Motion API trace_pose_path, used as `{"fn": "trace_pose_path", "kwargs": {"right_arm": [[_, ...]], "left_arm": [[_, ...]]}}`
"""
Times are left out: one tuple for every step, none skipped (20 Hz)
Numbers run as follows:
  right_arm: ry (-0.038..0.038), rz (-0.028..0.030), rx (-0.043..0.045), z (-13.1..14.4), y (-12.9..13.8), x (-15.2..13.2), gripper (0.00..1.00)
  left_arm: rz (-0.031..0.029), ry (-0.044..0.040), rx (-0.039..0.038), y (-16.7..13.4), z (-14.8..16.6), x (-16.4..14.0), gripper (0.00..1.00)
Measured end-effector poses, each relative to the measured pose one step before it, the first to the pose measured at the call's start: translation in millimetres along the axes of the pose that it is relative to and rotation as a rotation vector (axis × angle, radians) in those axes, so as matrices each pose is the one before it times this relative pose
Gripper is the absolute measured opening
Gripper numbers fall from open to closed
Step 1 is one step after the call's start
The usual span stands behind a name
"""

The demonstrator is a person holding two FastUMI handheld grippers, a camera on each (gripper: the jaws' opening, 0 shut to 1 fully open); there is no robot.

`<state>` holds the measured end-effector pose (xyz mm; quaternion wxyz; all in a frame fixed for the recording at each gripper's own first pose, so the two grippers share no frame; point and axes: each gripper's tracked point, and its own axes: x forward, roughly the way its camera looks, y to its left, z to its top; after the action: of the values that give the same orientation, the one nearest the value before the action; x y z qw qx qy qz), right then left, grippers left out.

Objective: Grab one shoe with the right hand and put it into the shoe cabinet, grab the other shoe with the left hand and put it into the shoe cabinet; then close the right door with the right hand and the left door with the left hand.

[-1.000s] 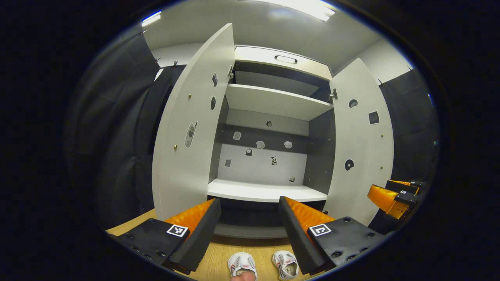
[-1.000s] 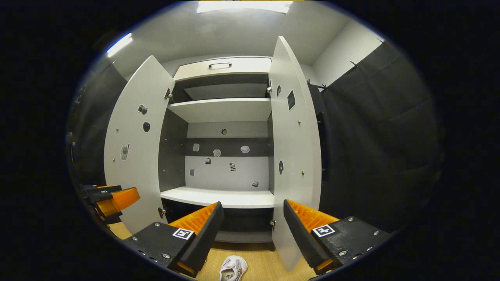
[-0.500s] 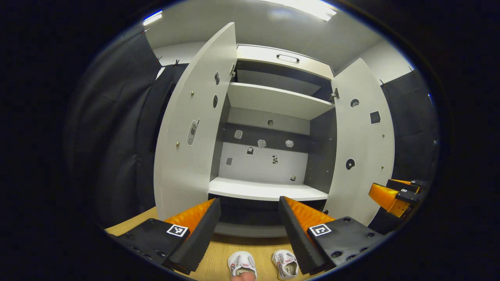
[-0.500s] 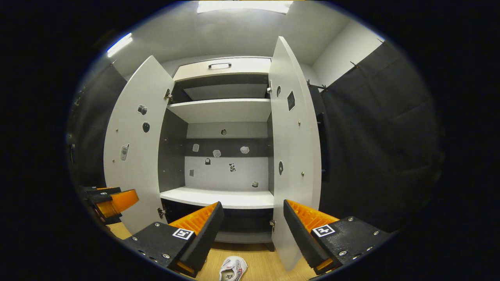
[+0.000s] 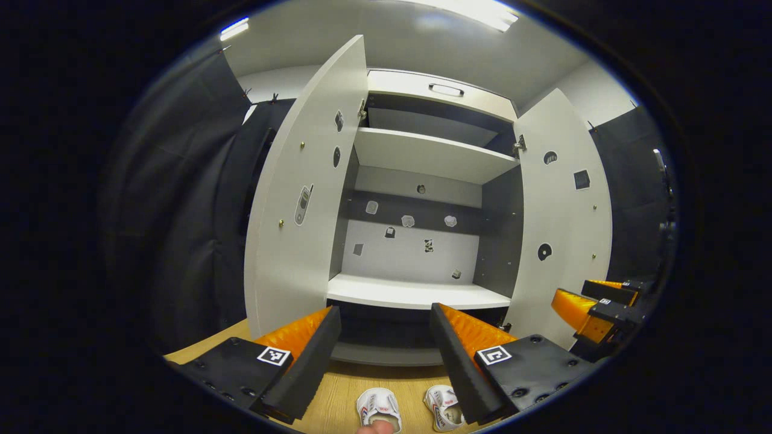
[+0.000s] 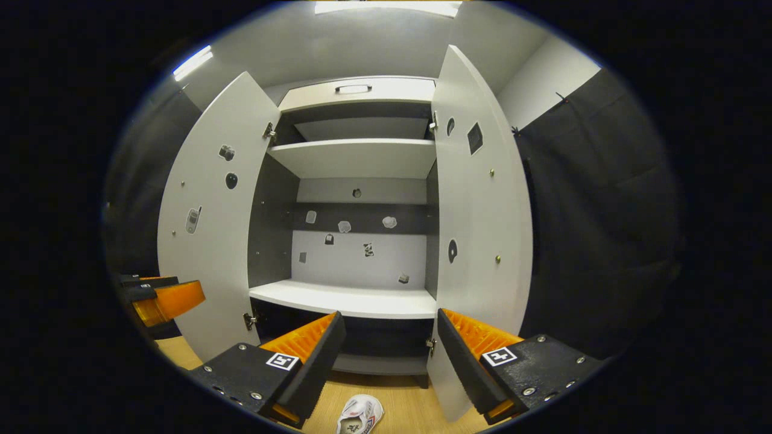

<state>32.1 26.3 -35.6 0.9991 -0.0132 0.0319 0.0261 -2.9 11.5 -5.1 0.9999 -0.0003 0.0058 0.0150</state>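
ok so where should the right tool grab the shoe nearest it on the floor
Take the white shoe from above, with the right tool open across its width. It lies flat on the wooden floor with its opening up, so the two side walls beside the opening give the fingers opposing faces. The heel is cut off at the edge of the right gripper view.

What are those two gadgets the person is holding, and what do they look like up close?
Each is a hand-held two-finger tool. The left gripper and the right gripper look alike: two long wedge-shaped fingers with ribbed inner faces, mounted on flat dark plates studded with screws. Each plate carries a small square black-and-white marker. No cables or sleeves can be seen.
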Motion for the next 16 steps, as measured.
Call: {"fn": "trace_pose_path", "kwargs": {"right_arm": [[0.03631, 0.00791, 0.00819, -17.66, 2.64, 5.83, 0.94], [0.03876, 0.00694, 0.0032, -21.57, 3.26, 4.58, 0.94], [0.04793, -0.00164, -0.00641, -26.1, 1.62, 5.19, 0.94], [0.05558, -0.00122, -0.0124, -28.48, 2.15, 5.7, 0.95], [0.06062, 0.00143, -0.01233, -29.94, 2.1, 5.01, 0.95], [0.0594, 0.00496, -0.0062, -25.77, 2.08, 6.38, 0.95], [0.06278, 0.00956, 0.00434, -27.46, 2.91, 5.88, 0.95], [0.06624, 0.01229, 0.01443, -26.68, 3.5, 4.07, 0.95], [0.05465, 0.01783, 0.01919, -22.2, 3.91, 4.42, 0.95], [0.04207, 0.0116, 0.01073, -17.74, 2.33, 3.06, 0.95], [0.03166, -0.00019, -0.00729, -15.52, 0.46, 4.97, 0.95], [0.03, -0.00442, -0.0205, -13.59, -0.47, 6.37, 0.95], [0.02233, -0.00903, -0.02662, -11.06, -1.17, 7.49, 0.95], [0.01909, -0.01273, -0.0246, -9.95, -0.74, 9.33, 0.95], [0.02274, -0.01344, -0.02349, -9.93, -1.07, 8.58, 0.95], [0.02867, -0.00928, -0.0198, -10.51, -1.13, 7.49, 0.95]], "left_arm": [[0.00225, -0.00145, 0.0, 0.68, -0.15, 0.38, 0.96], [0.00337, 0.00031, 0.0005, 0.63, -0.77, -0.58, 0.96], [0.00225, 0.00057, 0.00007, 1.13, -1.0, -0.08, 0.96], [0.00157, 0.00212, -0.00031, 0.21, -0.88, -0.32, 0.96], [-0.0002, 0.00074, 0.00019, -0.22, -0.86, -0.99, 0.96], [0.00199, -0.00092, 0.00208, 0.87, 0.15, 0.07, 0.96], [0.00282, -0.00225, 0.00338, 1.32, 0.21, -0.31, 0.96], [0.00378, 0.00036, 0.00273, 1.59, -0.48, 0.42, 0.96], [0.00327, 0.00161, 0.00014, 1.28, -1.34, -0.05, 0.96], [0.00059, 0.00153, -0.00393, 0.68, -0.55, -0.32, 0.96], [0.00091, 0.00184, -0.00505, 0.85, -1.5, 0.29, 0.96], [0.00143, 0.00345, -0.00314, 0.74, -1.01, -0.63, 0.96], [0.00289, 0.00392, -0.00105, 0.69, -1.86, 0.24, 0.96], [0.00056, 0.00214, -0.00151, 0.68, -0.66, 0.78, 0.96], [0.00005, 0.00063, -0.00112, 0.44, -0.12, -0.13, 0.96], [-0.00043, -0.00118, -0.00035, 0.63, 0.77, -0.22, 0.96]]}}
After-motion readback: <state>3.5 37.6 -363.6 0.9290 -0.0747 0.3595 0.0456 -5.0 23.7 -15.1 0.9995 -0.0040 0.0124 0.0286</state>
